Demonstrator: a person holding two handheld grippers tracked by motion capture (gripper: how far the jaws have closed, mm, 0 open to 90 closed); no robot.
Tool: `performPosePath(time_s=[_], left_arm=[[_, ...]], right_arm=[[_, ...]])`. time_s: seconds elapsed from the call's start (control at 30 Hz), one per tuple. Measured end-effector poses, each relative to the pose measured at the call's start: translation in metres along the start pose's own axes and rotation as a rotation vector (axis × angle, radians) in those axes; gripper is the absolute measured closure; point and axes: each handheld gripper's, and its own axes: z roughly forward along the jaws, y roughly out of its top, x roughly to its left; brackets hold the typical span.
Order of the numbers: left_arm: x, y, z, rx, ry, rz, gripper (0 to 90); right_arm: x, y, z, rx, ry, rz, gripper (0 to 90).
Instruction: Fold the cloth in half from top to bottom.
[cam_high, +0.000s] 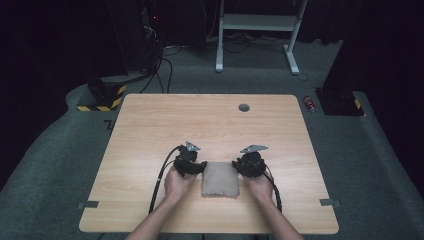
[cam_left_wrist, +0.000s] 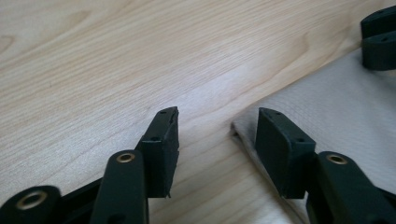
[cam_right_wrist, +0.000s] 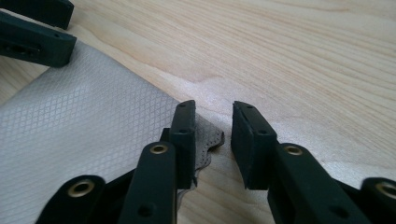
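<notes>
A folded grey cloth (cam_high: 220, 179) lies flat on the wooden worktop (cam_high: 210, 125), toward its near edge and about midway between left and right. The person's two hands come in from the near side and flank it: the left claw (cam_high: 199, 167) sits at the cloth's far left corner, the right claw (cam_high: 239, 167) at its far right corner.

In the left gripper view, the left claw (cam_left_wrist: 217, 128) is spread, with a corner of the cloth (cam_left_wrist: 336, 107) and bare wood lying in the gap; one jaw sits over the cloth's edge, the other over the wood, and nothing is pinched. The right claw (cam_left_wrist: 379, 39) shows at the far corner of the fabric.

In the right gripper view, the right claw (cam_right_wrist: 214, 128) is also spread. A scalloped corner of the cloth (cam_right_wrist: 79, 121), patterned with small diamonds, pokes into the gap just beside one jaw, while the other jaw stands over bare wood. The pads do not press on the fabric.
</notes>
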Motion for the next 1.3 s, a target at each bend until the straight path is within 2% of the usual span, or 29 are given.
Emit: performPosePath(time_s=[0.03, 0.17, 0.23, 0.27, 0.3, 0.37, 0.43, 0.57, 0.67, 0.8, 0.83, 1.07, 1.13, 1.17, 1.2, 1.3], left_arm=[[0.000, 0.000, 0.000, 0.000, 0.004, 0.009, 53.5], [0.000, 0.001, 0.001, -0.004, -0.024, 0.030, 61.1], [0.001, 0.002, 0.001, -0.001, -0.047, 0.028, 66.9], [0.000, 0.004, 0.002, 0.011, -0.066, 0.029, 70.4], [0.000, 0.007, 0.003, 0.027, -0.078, 0.046, 73.3], [0.000, 0.010, 0.005, 0.041, -0.108, 0.041, 81.5], [0.001, 0.013, 0.007, 0.041, -0.116, 0.044, 86.8], [0.002, 0.015, 0.007, 0.041, -0.107, 0.062, 88.9], [0.005, 0.019, 0.008, 0.023, -0.091, 0.059, 89.0], [0.014, 0.019, 0.013, 0.016, -0.089, 0.026, 89.0], [0.016, 0.018, 0.014, 0.006, -0.084, 0.021, 89.0], [0.022, 0.018, 0.017, -0.032, -0.059, -0.010, 87.7], [0.021, 0.019, 0.014, -0.026, -0.047, -0.019, 77.3], [0.020, 0.019, 0.011, -0.023, -0.049, -0.024, 66.2], [0.019, 0.017, 0.007, -0.032, -0.049, -0.026, 61.9], [0.013, 0.011, -0.005, -0.047, -0.042, 0.006, 56.8]], right_arm=[[0.000, 0.000, 0.001, -0.006, 0.001, -0.004, 73.6], [0.003, 0.001, 0.002, 0.003, 0.021, -0.047, 84.6], [0.004, 0.002, 0.002, 0.010, 0.024, -0.056, 86.1], [0.004, 0.003, 0.002, 0.011, 0.025, -0.058, 86.6], [0.003, 0.003, 0.002, 0.014, 0.027, -0.064, 86.9], [0.003, 0.005, 0.002, 0.015, 0.024, -0.076, 87.3], [0.003, 0.005, 0.002, 0.016, 0.019, -0.074, 87.3], [0.002, 0.006, 0.003, 0.009, 0.014, -0.073, 87.4], [0.002, 0.010, 0.004, 0.003, 0.004, -0.075, 87.4], [0.002, 0.017, 0.010, -0.001, -0.010, -0.055, 87.4], [0.002, 0.018, 0.011, -0.001, -0.012, -0.067, 87.4], [0.002, 0.025, 0.020, -0.002, -0.031, -0.031, 87.0], [0.002, 0.025, 0.021, 0.002, -0.031, -0.023, 85.1], [0.001, 0.024, 0.021, 0.004, -0.013, -0.013, 78.7], [0.000, 0.024, 0.020, 0.007, -0.002, -0.013, 76.0], [0.003, 0.022, 0.011, -0.007, -0.005, -0.025, 73.9]])
